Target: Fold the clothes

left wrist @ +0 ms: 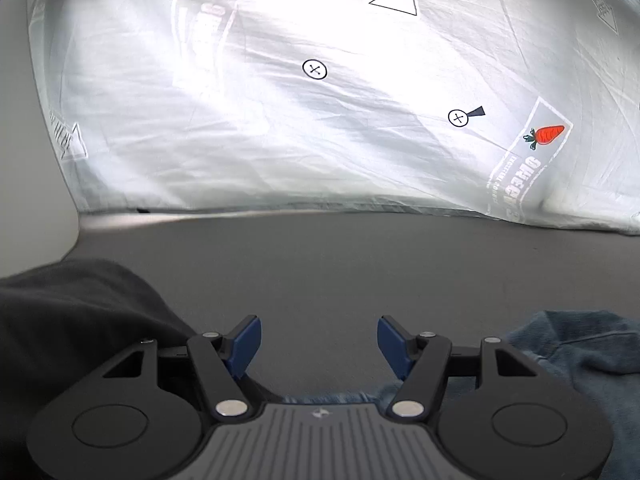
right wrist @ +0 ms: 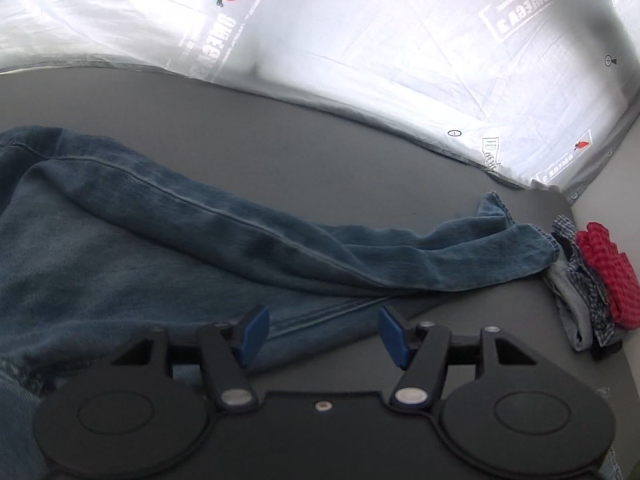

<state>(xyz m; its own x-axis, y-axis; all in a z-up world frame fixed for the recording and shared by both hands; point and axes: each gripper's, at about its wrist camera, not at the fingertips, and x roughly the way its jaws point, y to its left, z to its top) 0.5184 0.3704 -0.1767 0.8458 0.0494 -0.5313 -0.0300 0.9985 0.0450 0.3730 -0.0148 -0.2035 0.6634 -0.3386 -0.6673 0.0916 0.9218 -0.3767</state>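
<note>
L tool agape | R view only: jeans, folded pile

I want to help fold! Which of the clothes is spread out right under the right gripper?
The blue jeans. They sprawl unfolded beneath the open right gripper, while the red checked cloth and the other small clothes sit bunched together at the table's far right edge.

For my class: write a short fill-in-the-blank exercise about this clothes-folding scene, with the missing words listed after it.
1. The jeans on the grey table are ____ in colour.
2. Both the left gripper and the right gripper have their jaws ____.
3. The printed sheet behind the table shows orange ____.

Missing words: blue; open; carrots
</note>
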